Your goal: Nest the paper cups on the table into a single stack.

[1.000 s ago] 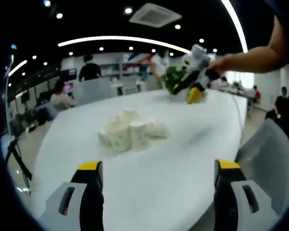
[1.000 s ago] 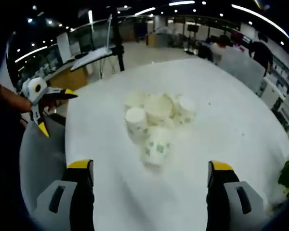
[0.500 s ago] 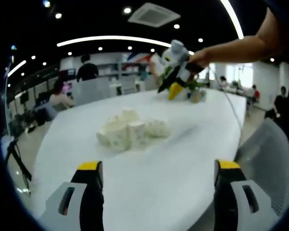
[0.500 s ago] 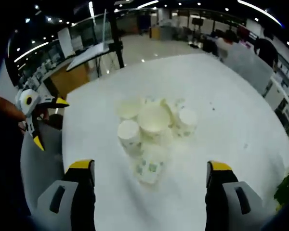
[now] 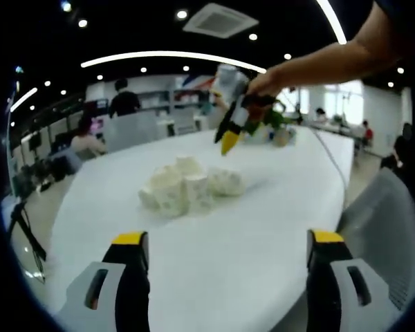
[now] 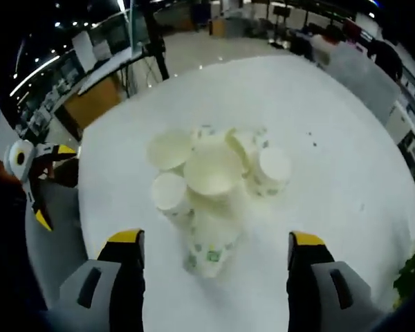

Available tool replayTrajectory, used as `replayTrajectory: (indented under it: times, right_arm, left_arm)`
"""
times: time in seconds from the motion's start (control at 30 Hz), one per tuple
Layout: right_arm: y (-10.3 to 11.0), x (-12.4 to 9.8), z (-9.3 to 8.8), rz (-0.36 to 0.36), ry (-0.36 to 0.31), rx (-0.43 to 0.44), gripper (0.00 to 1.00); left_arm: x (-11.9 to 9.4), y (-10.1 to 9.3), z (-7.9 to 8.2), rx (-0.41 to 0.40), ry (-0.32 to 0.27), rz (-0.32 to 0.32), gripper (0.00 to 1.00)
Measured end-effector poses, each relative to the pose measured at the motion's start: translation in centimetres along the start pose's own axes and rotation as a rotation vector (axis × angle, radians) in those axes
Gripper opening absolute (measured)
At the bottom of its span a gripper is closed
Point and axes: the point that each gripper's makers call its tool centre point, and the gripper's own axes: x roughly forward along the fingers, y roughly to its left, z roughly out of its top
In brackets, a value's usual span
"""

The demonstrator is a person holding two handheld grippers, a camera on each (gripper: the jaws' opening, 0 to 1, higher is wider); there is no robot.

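Cups [image 6: 211, 176] cluster on the table [image 6: 332, 138] just ahead of the right gripper [image 6: 216, 247], jaws apart, empty. Left gripper [image 5: 223, 247] gapes too, farther back.

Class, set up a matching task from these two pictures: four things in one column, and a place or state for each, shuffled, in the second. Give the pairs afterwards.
Things
1. cups
2. right tool
3. left tool
4. plant

Place or state
A. off the table's edge, jaws open
B. clustered mid-table, not yet stacked
C. far end of the table
D. in the air above the cups, held by a hand

Pairs: 1-B, 2-D, 3-A, 4-C
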Motion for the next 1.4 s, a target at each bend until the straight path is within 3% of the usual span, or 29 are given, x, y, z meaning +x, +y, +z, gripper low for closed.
replayTrajectory:
  times: [0.4,0.63,0.9,1.23,1.4]
  right_arm:
    - [-1.0,3.6,-1.2,-0.017,0.126,0.042,0.69]
    - [0.2,4.6,-2.0,0.001,0.172,0.106,0.61]
    - [0.1,6.7,-2.1,0.005,0.187,0.108,0.56]
    - [-0.8,7.3,-2.8,0.008,0.195,0.17,0.5]
    - [-0.8,7.6,-3.4,0.01,0.21,0.159,0.44]
  left_arm:
    - [0.0,0.2,-0.2,-0.004,0.007,0.0,0.93]
    - [-0.1,0.4,-0.3,-0.004,0.013,0.009,0.92]
    - [-0.1,0.5,-0.6,-0.001,0.022,0.011,0.92]
    - [0.0,0.5,-0.9,-0.002,0.031,0.01,0.92]
    - [0.0,0.5,-0.9,-0.009,0.029,0.011,0.92]
